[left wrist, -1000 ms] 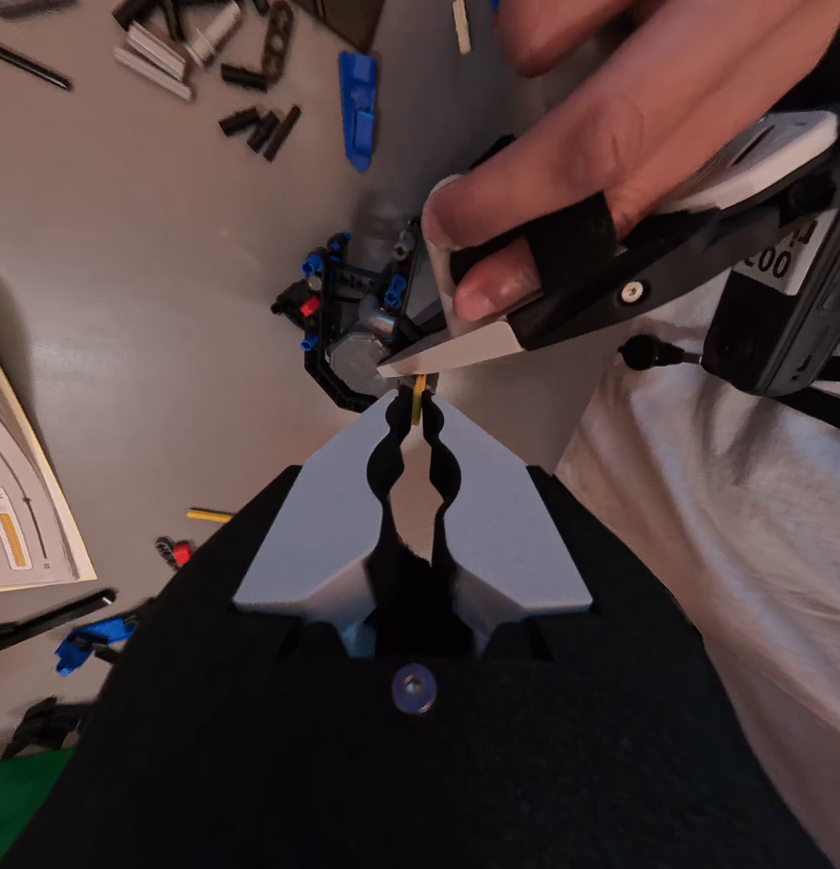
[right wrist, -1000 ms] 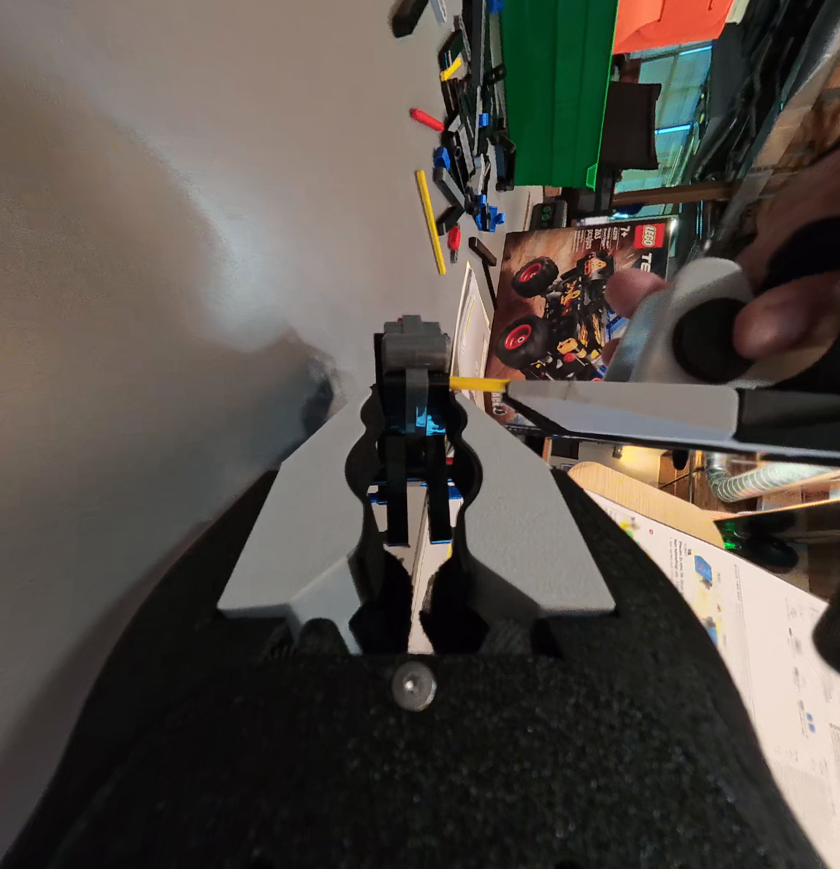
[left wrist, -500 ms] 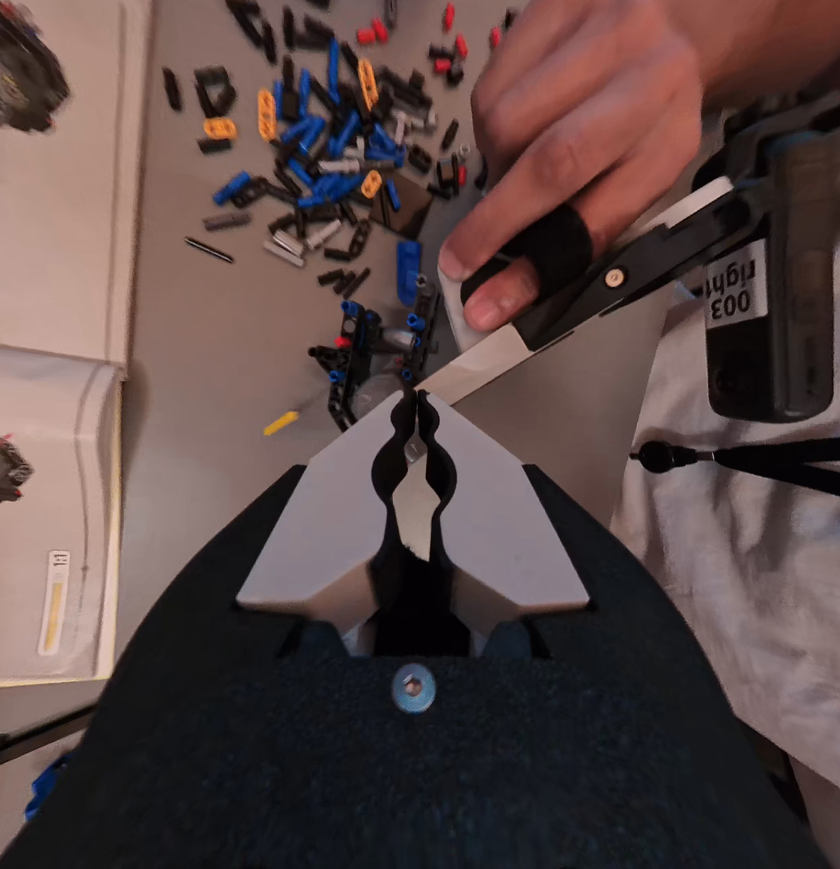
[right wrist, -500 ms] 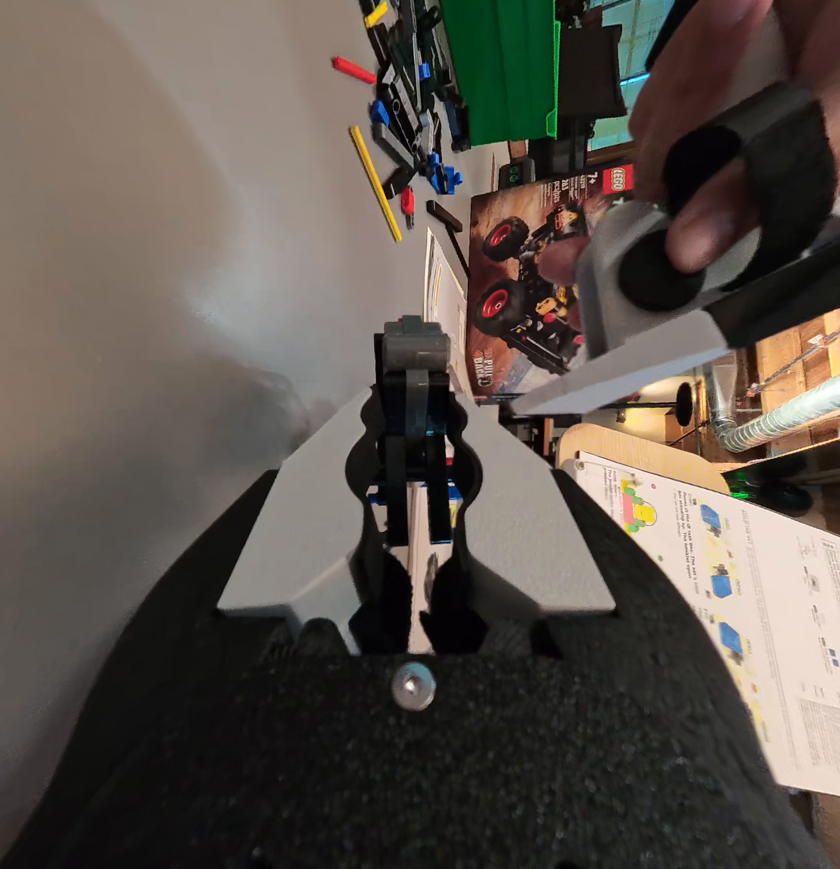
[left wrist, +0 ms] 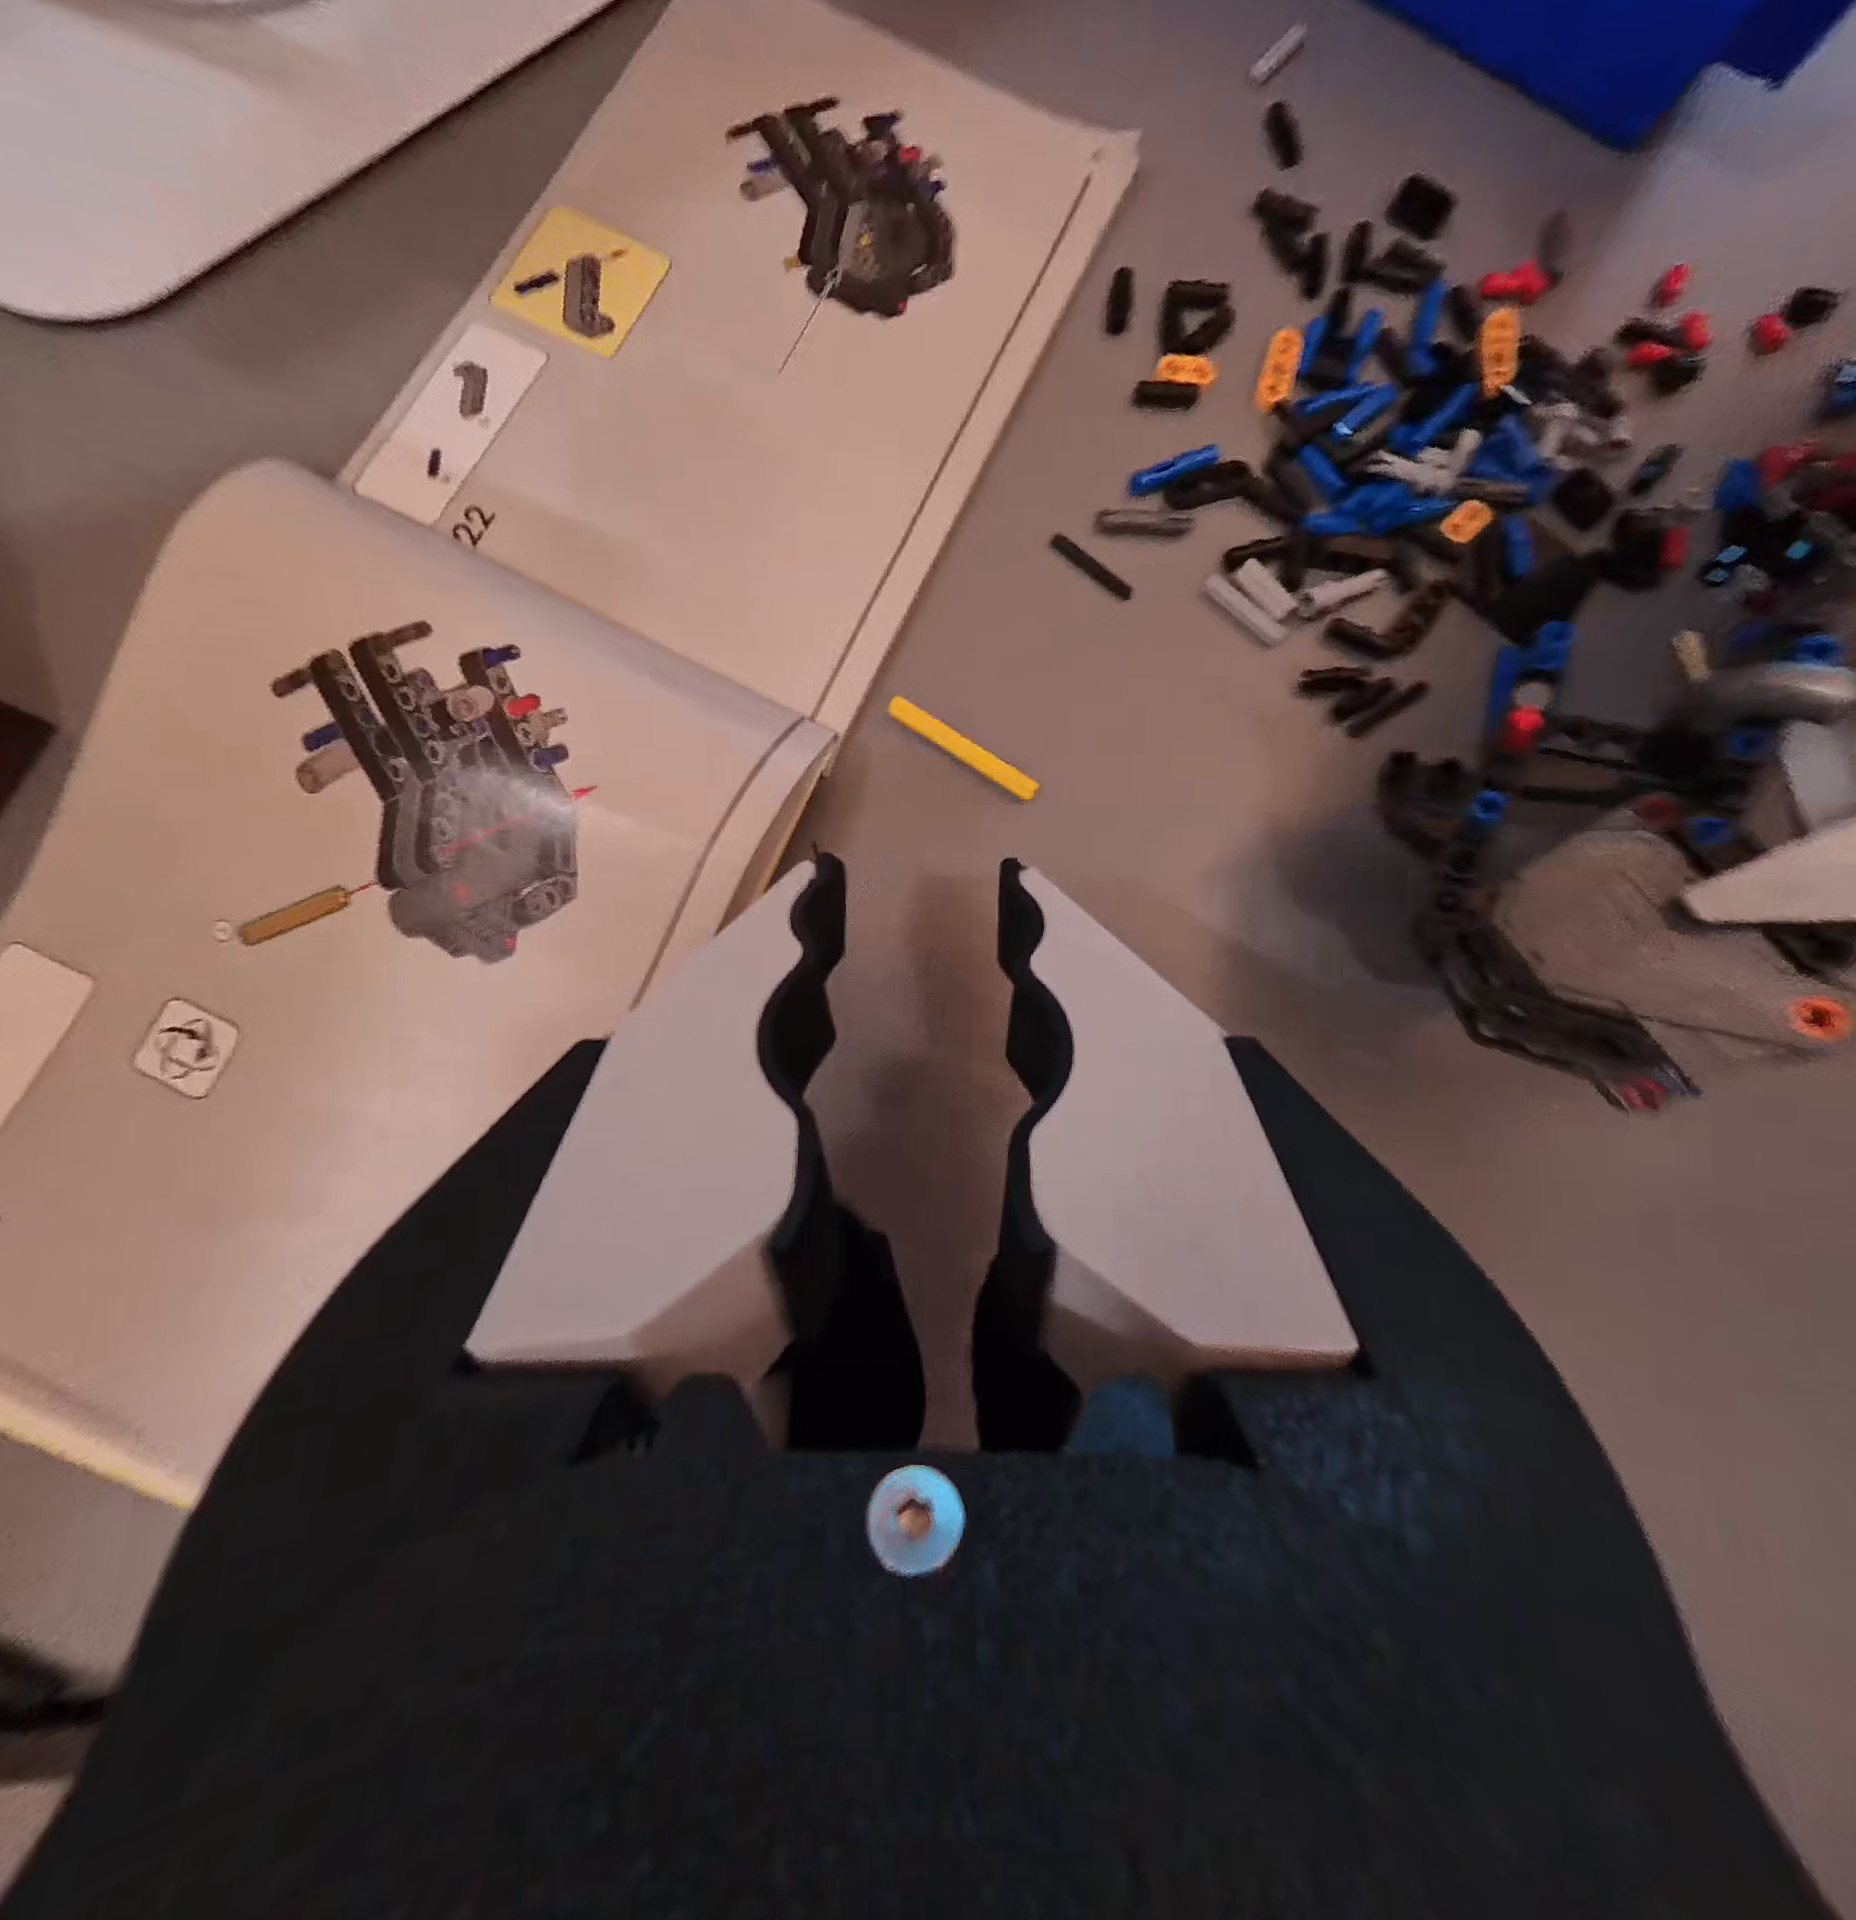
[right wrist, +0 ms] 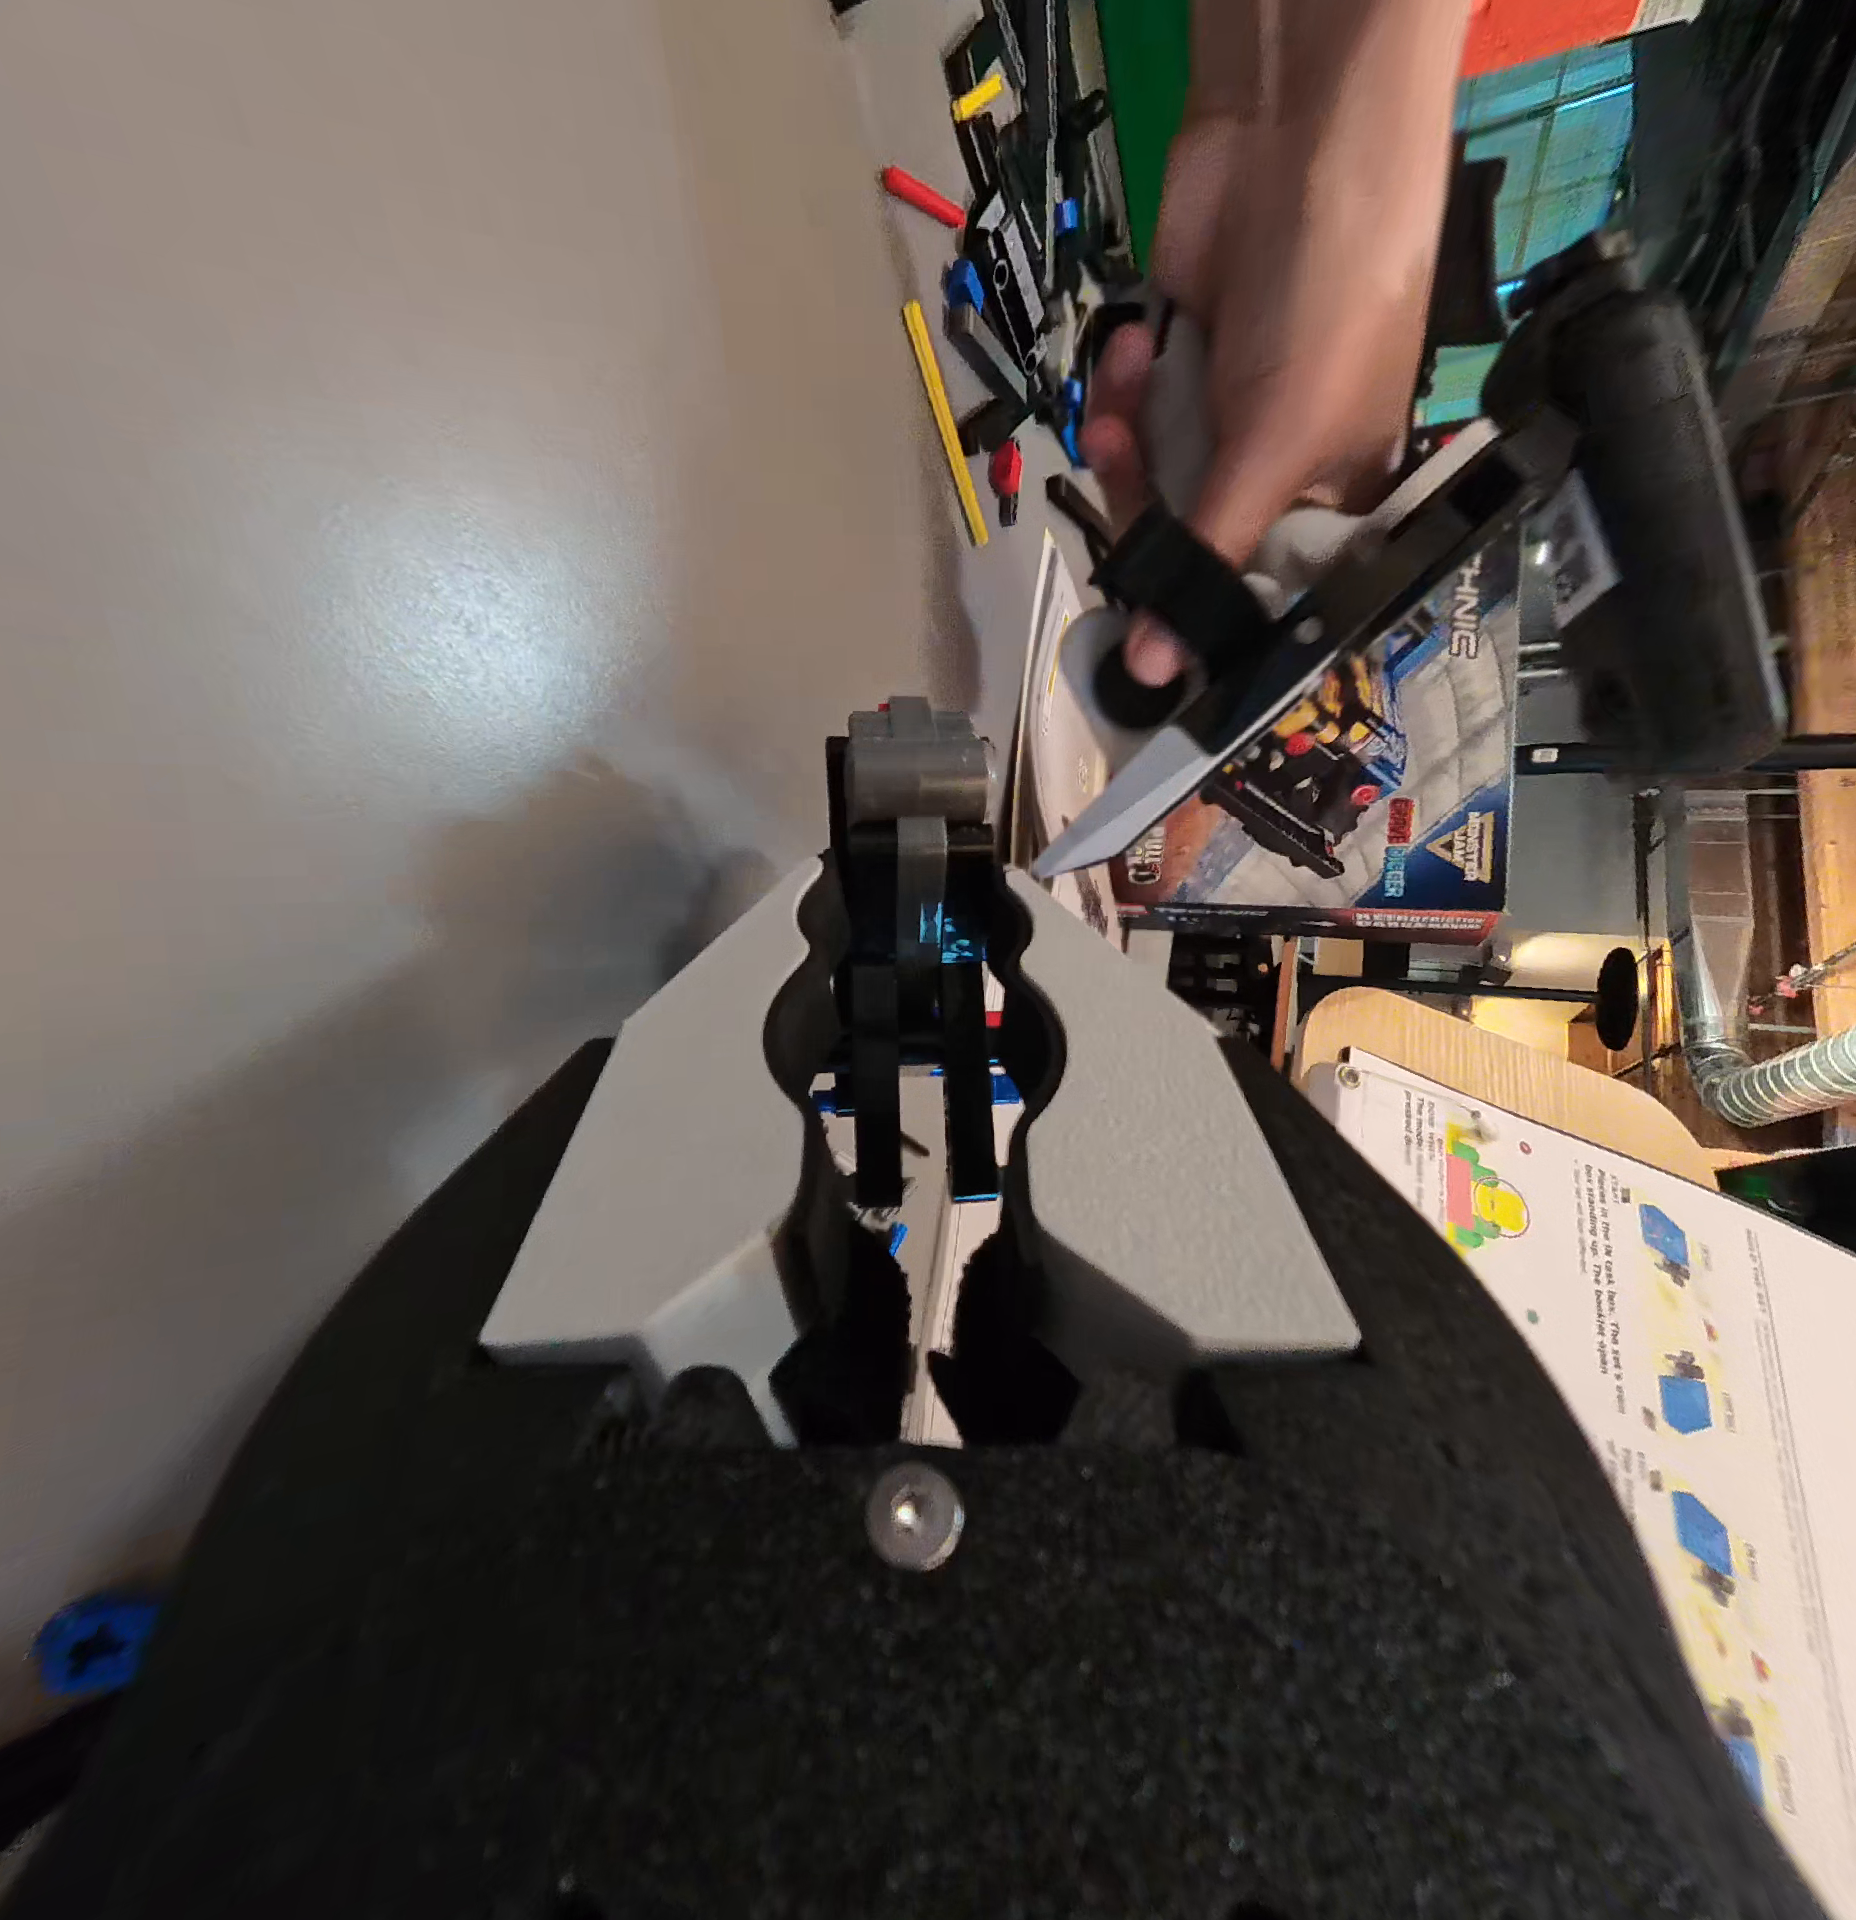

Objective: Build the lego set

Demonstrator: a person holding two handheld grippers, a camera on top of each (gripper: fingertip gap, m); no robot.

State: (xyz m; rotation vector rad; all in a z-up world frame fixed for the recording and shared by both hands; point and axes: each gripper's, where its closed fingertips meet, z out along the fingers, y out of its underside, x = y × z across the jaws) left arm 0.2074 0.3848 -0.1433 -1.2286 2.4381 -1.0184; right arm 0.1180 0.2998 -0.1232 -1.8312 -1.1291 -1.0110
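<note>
Print shows on the open instruction booklet (left wrist: 633,540), the lego box (right wrist: 1350,790) and a white instruction sheet (right wrist: 1630,1382). None of the wording is repeated here.

We were in what looked like a workshop or maker space rather than a home. Past the grey table (right wrist: 384,416) we saw a flexible ribbed duct hose (right wrist: 1776,1081), wooden shelving or panelling (right wrist: 1838,436), dark metal racks (right wrist: 1755,260) and a round plywood tabletop (right wrist: 1475,1049). A laminated instruction sheet (right wrist: 1630,1351) lay at the table's edge, and a green bin (right wrist: 1132,104) and the set's box (right wrist: 1371,810) stood farther off.
</note>
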